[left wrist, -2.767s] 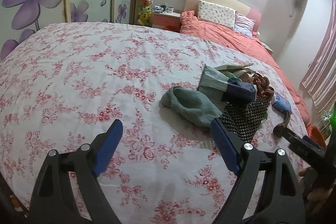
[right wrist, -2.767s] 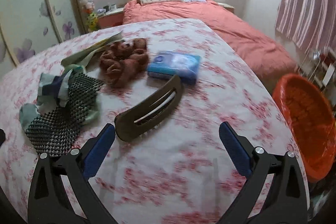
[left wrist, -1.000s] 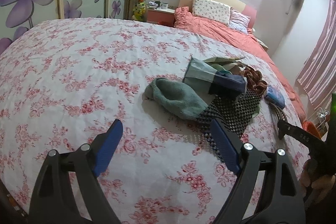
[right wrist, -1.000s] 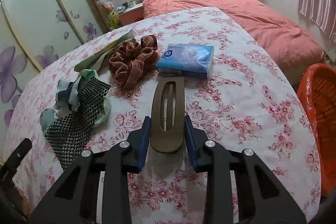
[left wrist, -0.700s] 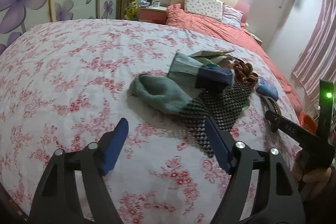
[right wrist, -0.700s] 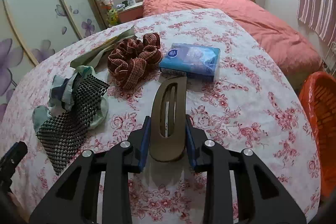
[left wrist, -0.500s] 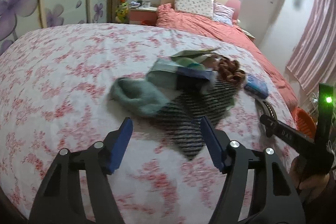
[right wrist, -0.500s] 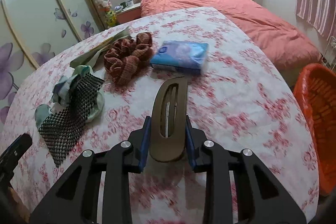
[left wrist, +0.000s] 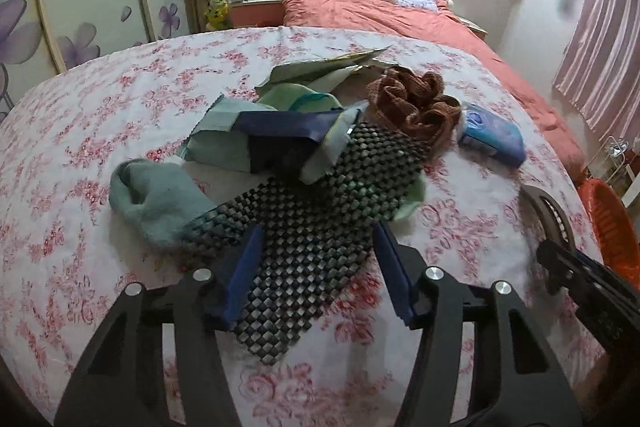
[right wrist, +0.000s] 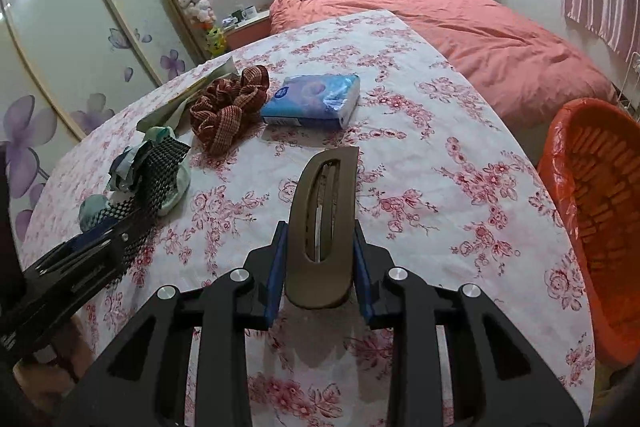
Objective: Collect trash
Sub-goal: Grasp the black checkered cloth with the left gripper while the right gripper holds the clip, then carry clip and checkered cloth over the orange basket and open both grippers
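Note:
My left gripper (left wrist: 316, 251) hovers low over a black mesh mat (left wrist: 320, 211) on the flowered bedspread. Its jaws are closing with the mat's near end between them, and the blue pads (left wrist: 244, 267) do not press on it. A teal sock (left wrist: 156, 199) lies just left of the mat, and a blue-green fabric pouch (left wrist: 272, 143) lies on its far end. My right gripper (right wrist: 320, 259) is shut on a brown slotted hair clip (right wrist: 324, 195), held above the bedspread. The clip (left wrist: 548, 207) also shows at the right edge of the left wrist view.
A brown woven scrunchie (right wrist: 228, 107) and a blue tissue pack (right wrist: 316, 103) lie further back. An orange basket (right wrist: 600, 207) stands off the bed's right edge. A coral-covered bed (right wrist: 480, 27) and flowered wardrobe doors (right wrist: 80, 39) are behind.
My left gripper has moved right and forward from beside the sock to over the mesh mat, and its jaws have narrowed. The right gripper has shifted slightly, still holding the clip.

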The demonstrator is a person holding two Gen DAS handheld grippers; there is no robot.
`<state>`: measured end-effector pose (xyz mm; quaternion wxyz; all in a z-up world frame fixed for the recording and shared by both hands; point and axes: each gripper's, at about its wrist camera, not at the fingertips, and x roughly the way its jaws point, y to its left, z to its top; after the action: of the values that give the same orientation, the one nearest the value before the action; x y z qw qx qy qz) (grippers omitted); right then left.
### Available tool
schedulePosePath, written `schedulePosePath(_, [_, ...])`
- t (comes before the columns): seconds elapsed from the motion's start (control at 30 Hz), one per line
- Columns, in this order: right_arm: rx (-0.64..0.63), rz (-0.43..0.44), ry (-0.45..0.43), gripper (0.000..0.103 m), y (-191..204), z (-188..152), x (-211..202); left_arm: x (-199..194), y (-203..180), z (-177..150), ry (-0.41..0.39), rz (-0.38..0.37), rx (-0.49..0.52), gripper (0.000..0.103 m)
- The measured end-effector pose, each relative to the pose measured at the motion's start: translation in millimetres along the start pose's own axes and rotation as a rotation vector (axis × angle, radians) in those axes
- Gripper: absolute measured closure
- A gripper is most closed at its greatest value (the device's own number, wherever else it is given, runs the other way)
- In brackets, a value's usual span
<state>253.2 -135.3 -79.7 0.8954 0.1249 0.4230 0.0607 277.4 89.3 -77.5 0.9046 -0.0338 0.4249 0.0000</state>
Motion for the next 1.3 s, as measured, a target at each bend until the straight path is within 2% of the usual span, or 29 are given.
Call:
schedulePosePath(0.2, [0.001,0.028,0.006,0.073,-1,-1,1,7,-2,1,0.015,-0.013,0.023,0.046])
schedulePosePath(0.27, [0.003,0.035,0.005,0.073,-2,-2,1,8,-2,2,0.018,-0.013,0.029,0.05])
schedulePosePath(0.43, [0.01,0.043,0.007,0.073,-4,-3,-1,6,0,1,0.012,-0.013,0.037,0.095])
schedulePosePath(0.53, [0.011,0.043,-0.001,0.073,-4,-3,-4,0,6,0,0.014,-0.049,0.021,0.096])
schedulePosePath(0.9, [0.012,0.043,-0.071,0.073,2,4,-36,-62,15,14,-0.108,-0.107,-0.005,0.096])
schedulePosePath(1.3, [0.005,0.043,-0.174,0.073,3,13,-84,-121,-9,27,-0.211,-0.205,0.015,0.096])
